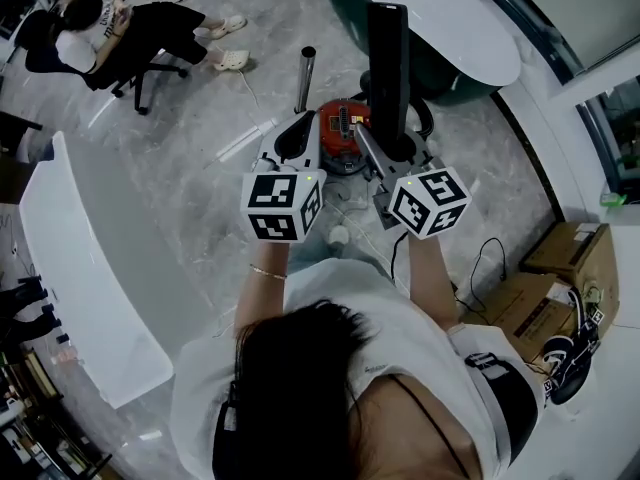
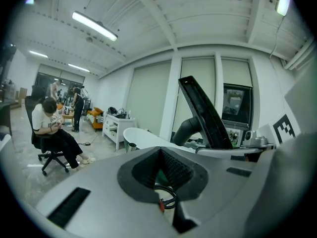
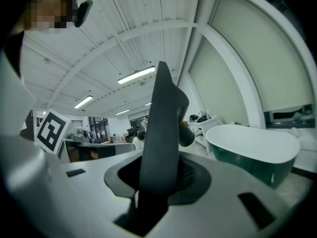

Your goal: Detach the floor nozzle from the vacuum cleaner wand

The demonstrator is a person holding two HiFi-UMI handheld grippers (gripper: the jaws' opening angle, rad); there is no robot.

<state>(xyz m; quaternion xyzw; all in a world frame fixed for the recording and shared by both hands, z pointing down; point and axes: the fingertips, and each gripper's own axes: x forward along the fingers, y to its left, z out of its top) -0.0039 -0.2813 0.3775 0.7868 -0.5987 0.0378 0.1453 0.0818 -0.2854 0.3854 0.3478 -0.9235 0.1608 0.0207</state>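
Floor nozzle point(image 1: 388, 63): flat black plastic slab with rounded grey elbow neck, upright over veined grey floor point(image 1: 200, 168), clamped between right gripper point(image 3: 159, 170) fingers point(image 3: 191, 176). Left gripper point(image 2: 160, 152): smooth grey shell, ribbed fingers point(image 2: 176, 168) together, empty.

Bright ceiling strip lights point(image 2: 94, 26); fisheye edges dark (gripper views).

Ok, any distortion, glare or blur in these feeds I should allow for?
Both gripper views: heavy fisheye, beams and window frames bow, corners black. Right gripper view: the nozzle between the jaws is near, soft-edged and dark against the bright ceiling. Left gripper view: strip light flares slightly. Head view: evenly lit, sharp, pale reflections on the floor.
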